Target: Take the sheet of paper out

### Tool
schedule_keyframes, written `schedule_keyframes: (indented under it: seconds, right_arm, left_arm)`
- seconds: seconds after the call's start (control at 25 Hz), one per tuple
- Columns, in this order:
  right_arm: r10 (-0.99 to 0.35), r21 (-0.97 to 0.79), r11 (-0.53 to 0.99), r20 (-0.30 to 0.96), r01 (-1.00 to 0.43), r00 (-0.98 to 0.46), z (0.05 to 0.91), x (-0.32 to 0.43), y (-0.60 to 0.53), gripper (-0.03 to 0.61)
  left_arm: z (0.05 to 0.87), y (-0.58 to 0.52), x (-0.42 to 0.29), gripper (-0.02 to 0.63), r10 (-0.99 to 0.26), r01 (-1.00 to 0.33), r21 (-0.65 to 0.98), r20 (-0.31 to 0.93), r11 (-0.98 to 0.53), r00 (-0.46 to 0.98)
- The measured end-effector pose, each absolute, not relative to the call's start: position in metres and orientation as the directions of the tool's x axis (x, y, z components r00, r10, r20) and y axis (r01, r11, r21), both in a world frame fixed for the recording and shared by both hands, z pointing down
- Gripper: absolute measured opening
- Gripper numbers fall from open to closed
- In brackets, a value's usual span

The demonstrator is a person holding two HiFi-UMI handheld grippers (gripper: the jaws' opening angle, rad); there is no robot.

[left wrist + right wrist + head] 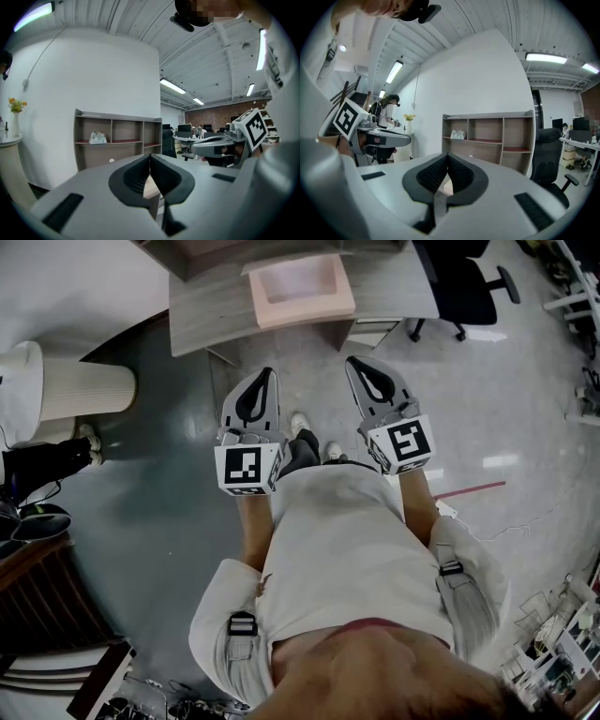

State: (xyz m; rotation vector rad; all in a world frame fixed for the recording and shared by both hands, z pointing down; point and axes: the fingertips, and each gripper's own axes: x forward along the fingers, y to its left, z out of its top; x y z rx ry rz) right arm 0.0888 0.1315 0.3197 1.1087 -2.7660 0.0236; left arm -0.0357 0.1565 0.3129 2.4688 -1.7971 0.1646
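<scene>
grip: left gripper (267, 373) and right gripper (353, 362) both pinched together, nothing between | pose: we hold them out side by side, near level, tips toward the desk (206, 310) | around: office chair (464, 287) at the desk's right | paper: pink tray (258, 298) on the desk, pale inside; we cannot make out the sheet of paper there
</scene>
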Motion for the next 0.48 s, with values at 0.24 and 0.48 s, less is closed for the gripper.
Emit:
schedule_keyframes:
  seconds: [0.24,0.48]
  right_arm:
    - [-0.709,0.054,0.701,0.171,-0.712,-0.685,0.322,0.06,0.092,0.018]
    - [-0.736,0.061,0.67,0.186,-0.74,-0.651,0.328,0.036,0.062,0.018]
  left_arm:
    - [0.314,0.112,-0.064,0.023,-0.928,-0.937,0.008,0.136,-0.348,0.346]
    - [0.32,0.075,-0.087,0.023,-0.909,-0.919,0.014,0.142,-0.394,0.391]
